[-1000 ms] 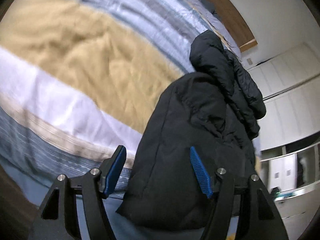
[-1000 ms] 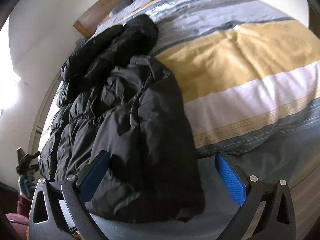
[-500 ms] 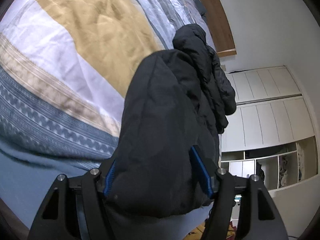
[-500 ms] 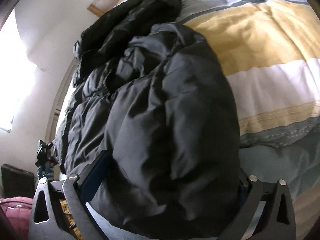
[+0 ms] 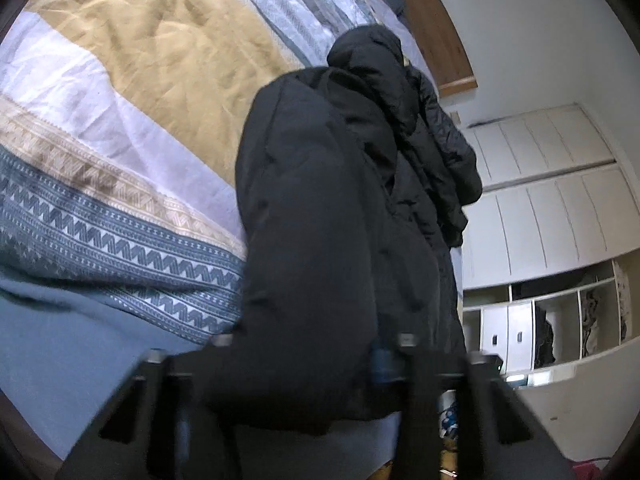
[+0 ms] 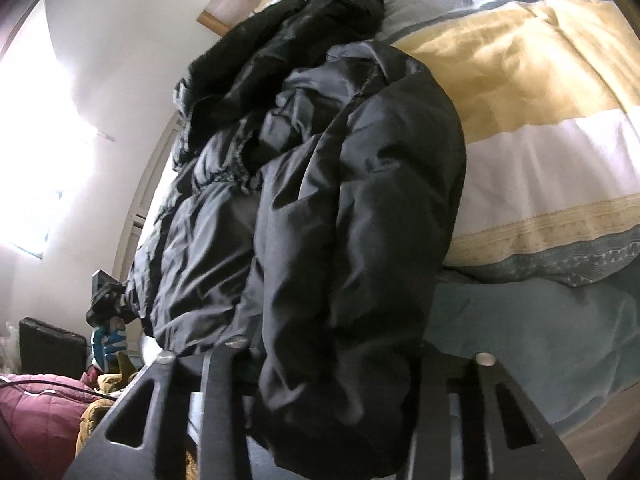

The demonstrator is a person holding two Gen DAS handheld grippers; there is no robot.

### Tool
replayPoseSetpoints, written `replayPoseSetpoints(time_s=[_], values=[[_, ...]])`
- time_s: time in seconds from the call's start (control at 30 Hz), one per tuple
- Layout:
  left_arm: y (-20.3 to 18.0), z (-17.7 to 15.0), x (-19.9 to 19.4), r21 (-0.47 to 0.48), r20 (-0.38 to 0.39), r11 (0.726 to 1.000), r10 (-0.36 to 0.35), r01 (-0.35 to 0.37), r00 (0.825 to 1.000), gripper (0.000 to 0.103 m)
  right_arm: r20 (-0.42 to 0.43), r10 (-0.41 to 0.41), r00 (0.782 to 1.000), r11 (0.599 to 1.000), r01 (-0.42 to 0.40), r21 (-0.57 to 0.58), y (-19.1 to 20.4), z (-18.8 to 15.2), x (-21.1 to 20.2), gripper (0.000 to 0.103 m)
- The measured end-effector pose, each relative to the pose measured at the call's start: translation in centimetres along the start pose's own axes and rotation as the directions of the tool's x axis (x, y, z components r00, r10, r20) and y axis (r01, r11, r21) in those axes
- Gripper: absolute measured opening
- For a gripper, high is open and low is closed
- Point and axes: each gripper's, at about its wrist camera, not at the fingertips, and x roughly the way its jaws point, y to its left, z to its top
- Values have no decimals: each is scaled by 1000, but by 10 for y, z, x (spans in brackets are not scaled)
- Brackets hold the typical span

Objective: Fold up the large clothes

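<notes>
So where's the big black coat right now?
The black coat lies along the bed's edge on the striped duvet, filling the middle of both views, its near end between each gripper's jaws.

We see one black puffer coat [image 5: 320, 240], shiny and quilted, lying lengthwise along the bed's edge, hood end toward the headboard. Bunched and creased up top, smoother below. Its near hem [image 6: 340, 380] hangs over the bed's foot, folded into a thick roll.

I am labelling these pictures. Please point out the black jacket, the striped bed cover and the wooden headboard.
black jacket [image 6: 360, 208]: right wrist view, on the near padded panel.
striped bed cover [image 5: 168, 52]: left wrist view, on the yellow band.
wooden headboard [image 5: 436, 28]: left wrist view, on its brown board by the wall.
</notes>
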Motion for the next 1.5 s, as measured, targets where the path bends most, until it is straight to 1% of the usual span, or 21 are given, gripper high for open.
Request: replayPoseSetpoints(time_s=[0.07,0.17,0.27,0.4,0.5,0.6,0.67,0.77,0.83,0.87,0.93,1.0,1.03,1.13,1.17,1.23,1.3,1.33,1.4,1.43,1.5], values=[[-6,-2,-4,-13,35,1000,5,-5,999,15,12,10,1000,1000,-10,-20,6,0,0,19],[-18,1,-9,1,60,1000,7,-7,998,11,53,39,998,998,-37,-48,18,4,-9,15],[-38,11,-18,30,82,999,-21,19,996,10,107,80,991,994,-71,-86,33,14,-24,14],[-74,35,-33,80,121,992,-103,94,987,10,165,112,980,987,-90,-134,51,37,-40,13],[-99,57,-43,100,154,980,-183,169,971,10,213,143,966,981,-110,-162,64,59,-51,13],[-126,87,-46,119,169,961,-269,251,948,10,273,188,943,974,-142,-178,75,86,-64,13],[-140,109,-45,125,176,944,-325,306,929,10,331,235,914,967,-184,-178,81,109,-74,13],[-156,147,-39,115,189,913,-408,392,893,10,416,303,857,953,-261,-157,81,146,-85,13],[-165,178,-30,94,206,885,-466,456,861,10,460,342,819,939,-319,-129,77,172,-87,13],[-169,194,-24,82,217,871,-490,485,844,10,473,355,806,932,-342,-117,74,183,-87,13],[-176,225,-10,51,239,850,-519,523,821,11,498,375,782,919,-382,-93,70,209,-82,13],[-182,255,7,13,261,835,-534,550,804,11,521,399,755,899,-433,-62,65,237,-75,13],[-185,274,19,-1,274,833,-532,554,801,11,542,404,737,885,-466,-25,60,255,-68,13],[-194,328,56,-40,302,842,-503,538,810,11,590,387,708,850,-523,70,47,293,-47,15],[-197,344,68,-50,309,853,-481,519,820,11,609,367,703,844,-527,101,41,311,-37,16],[-197,381,101,-84,318,876,-427,474,846,11,631,319,707,839,-520,159,32,340,-20,19],[-196,416,136,-105,316,911,-349,398,882,11,636,266,724,844,-494,209,21,369,3,19],[-193,428,150,-116,310,921,-323,373,894,11,634,234,737,851,-471,234,16,380,14,19],[-186,459,187,-130,294,952,-231,278,928,13,622,159,767,861,-415,292,5,401,36,19],[-180,466,202,-134,283,960,-199,245,938,14,609,108,786,872,-369,322,-2,410,47,19],[-167,480,235,-131,254,980,-116,153,960,14,570,24,822,874,-294,387,-18,424,72,20]])
